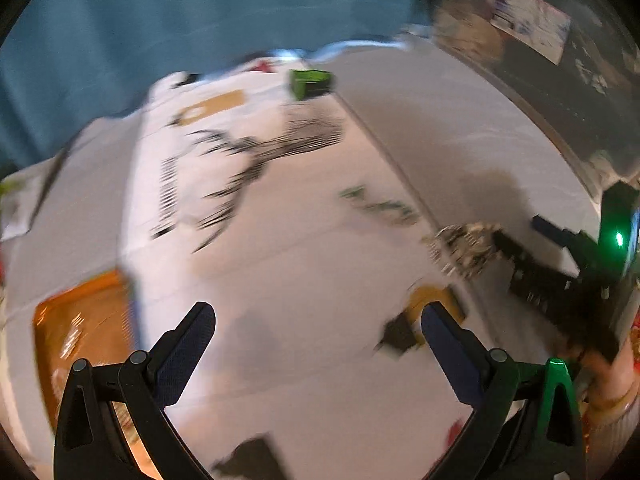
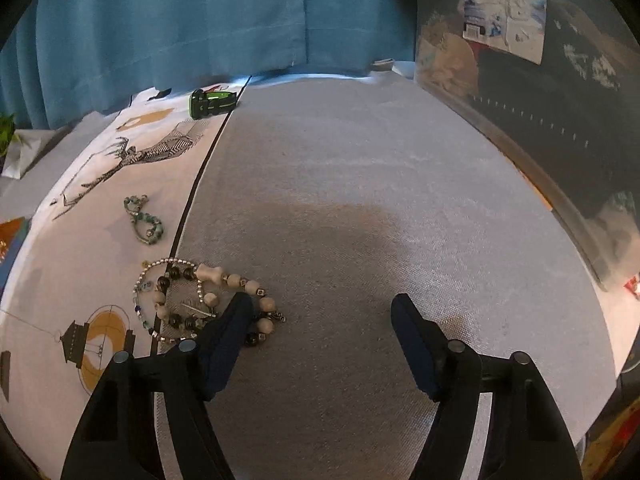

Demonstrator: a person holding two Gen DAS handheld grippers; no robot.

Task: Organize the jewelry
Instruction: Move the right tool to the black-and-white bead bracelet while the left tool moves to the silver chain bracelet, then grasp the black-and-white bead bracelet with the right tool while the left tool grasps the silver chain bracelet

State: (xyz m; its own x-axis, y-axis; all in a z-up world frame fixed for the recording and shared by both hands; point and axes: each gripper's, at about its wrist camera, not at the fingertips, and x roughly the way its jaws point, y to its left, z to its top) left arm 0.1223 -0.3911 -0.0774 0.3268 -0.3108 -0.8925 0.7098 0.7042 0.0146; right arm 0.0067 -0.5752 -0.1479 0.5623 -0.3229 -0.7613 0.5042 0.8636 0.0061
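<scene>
1. Right gripper: jaws held apart, empty, over the grey mat.
2. Beaded bracelet pile is seen just beside the left finger, straddling the mat edge; right gripper judged nearer.
3. Left gripper: jaws apart, empty, view blurred.
4. Green bracelet lies farther left on the printed cloth.

You are looking at two jewelry lots: one green beaded bracelet and one tangled pile of beaded strands, count inside unclear. One green-black device is sitting beyond, and one clear bin.
</scene>
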